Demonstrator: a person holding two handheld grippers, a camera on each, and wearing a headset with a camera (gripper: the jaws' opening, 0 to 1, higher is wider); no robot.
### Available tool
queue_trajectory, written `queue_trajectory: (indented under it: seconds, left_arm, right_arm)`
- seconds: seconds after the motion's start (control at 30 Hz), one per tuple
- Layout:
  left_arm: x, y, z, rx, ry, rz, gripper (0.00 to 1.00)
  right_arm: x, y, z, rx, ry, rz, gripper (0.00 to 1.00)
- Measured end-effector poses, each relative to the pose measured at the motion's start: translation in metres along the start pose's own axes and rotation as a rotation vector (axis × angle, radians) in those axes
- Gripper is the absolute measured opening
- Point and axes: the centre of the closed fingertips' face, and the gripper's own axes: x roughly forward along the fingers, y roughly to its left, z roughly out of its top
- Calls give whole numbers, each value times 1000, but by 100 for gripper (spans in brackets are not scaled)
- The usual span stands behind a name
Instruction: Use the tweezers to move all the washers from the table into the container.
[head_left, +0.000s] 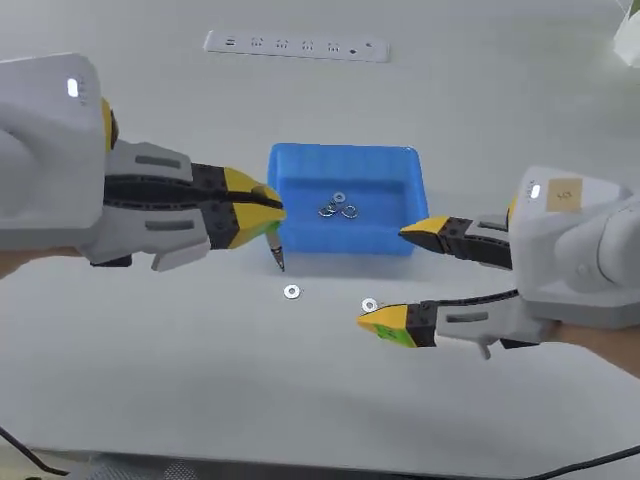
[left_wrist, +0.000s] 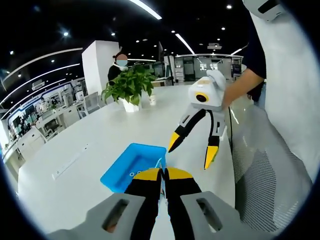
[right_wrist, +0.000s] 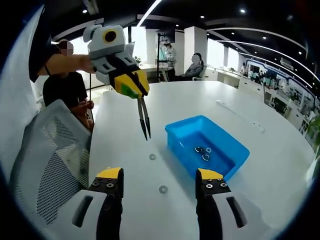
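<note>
My left gripper (head_left: 277, 208) is shut on a pair of tweezers (head_left: 277, 252), whose tips hang just above the table in front of the blue container (head_left: 300, 165). In the right gripper view the tweezers (right_wrist: 144, 119) point down, tips close together. Several washers (head_left: 338, 208) lie inside the container. Two washers lie on the table: one (head_left: 291, 291) just below the tweezer tips, another (head_left: 370, 305) to its right. My right gripper (head_left: 386, 277) stands open and empty, its jaws on either side of that second washer (right_wrist: 163, 189).
A white power strip (head_left: 295, 45) lies at the far edge of the table. A mesh chair (right_wrist: 50, 165) stands by the table's near side. A potted plant (left_wrist: 131, 87) and people are farther off in the room.
</note>
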Motion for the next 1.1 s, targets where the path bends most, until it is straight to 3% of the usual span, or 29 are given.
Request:
queue_trajectory:
  seconds: [0.17,0.3,0.37,0.6,1.1]
  left_arm:
    - [4,-12,-6,-18,5,-18,7]
    - [5,-14,-13,-28,6,-16,7]
    - [5,-12,-17,-11,13,-1,7]
    - [8,-7,-32,-49,10,16,7]
    - [14,-3,-42,-39,25,22,7]
  right_arm:
    - [0,4,-4,8,8,11,59]
    - [-1,5,-9,12,18,19,59]
    - [-1,6,-12,18,22,22,59]
    - [1,7,-17,32,28,30,59]
    - [1,12,-30,62,47,43,60]
